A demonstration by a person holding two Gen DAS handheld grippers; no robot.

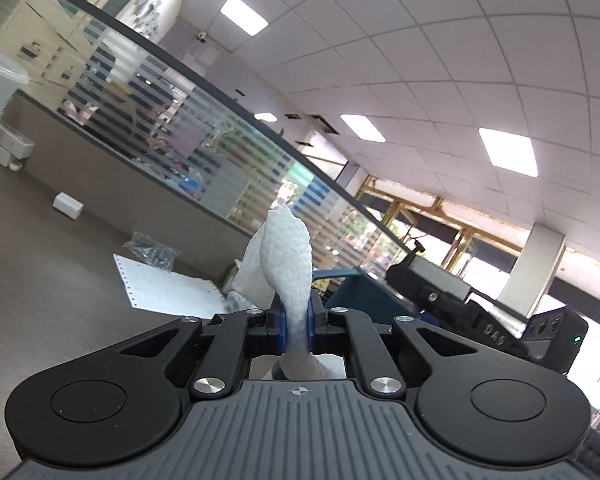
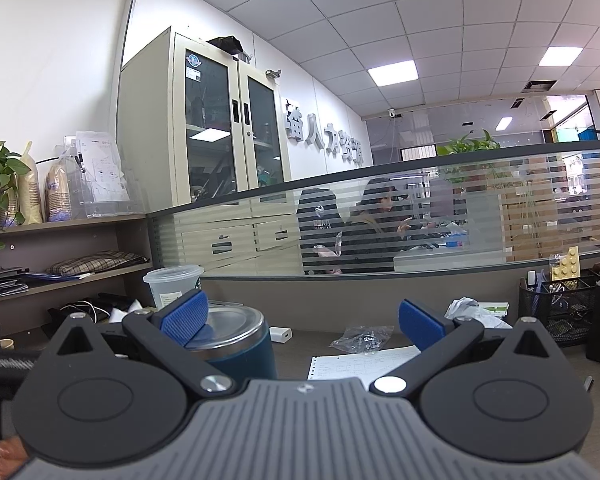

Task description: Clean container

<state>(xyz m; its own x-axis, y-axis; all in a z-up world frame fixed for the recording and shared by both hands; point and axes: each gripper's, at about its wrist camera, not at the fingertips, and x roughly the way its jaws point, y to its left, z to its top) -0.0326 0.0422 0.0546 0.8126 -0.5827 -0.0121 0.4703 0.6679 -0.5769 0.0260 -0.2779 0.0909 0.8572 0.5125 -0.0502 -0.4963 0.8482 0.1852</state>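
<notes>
The grey desk [image 2: 296, 340] carries a blue cup [image 2: 244, 350], paper [image 2: 360, 362], perhaps screws [image 2: 362, 339].

A white paper towel [image 1: 286, 256] with a dimpled, embossed surface. A cup [image 2: 236, 344] with a matt dark blue wall and a shiny brushed-metal rim. A clear, frosted-looking plastic cup [image 2: 172, 286]. A crinkled, glossy plastic bag [image 2: 362, 338]. Smooth printed paper [image 2: 360, 362] with punched edges. A matt grey desk [image 1: 40, 280]. A black wire-mesh organiser [image 2: 556, 308].

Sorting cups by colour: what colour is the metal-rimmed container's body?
Dark blue container, clearest in the right wrist view.
</notes>
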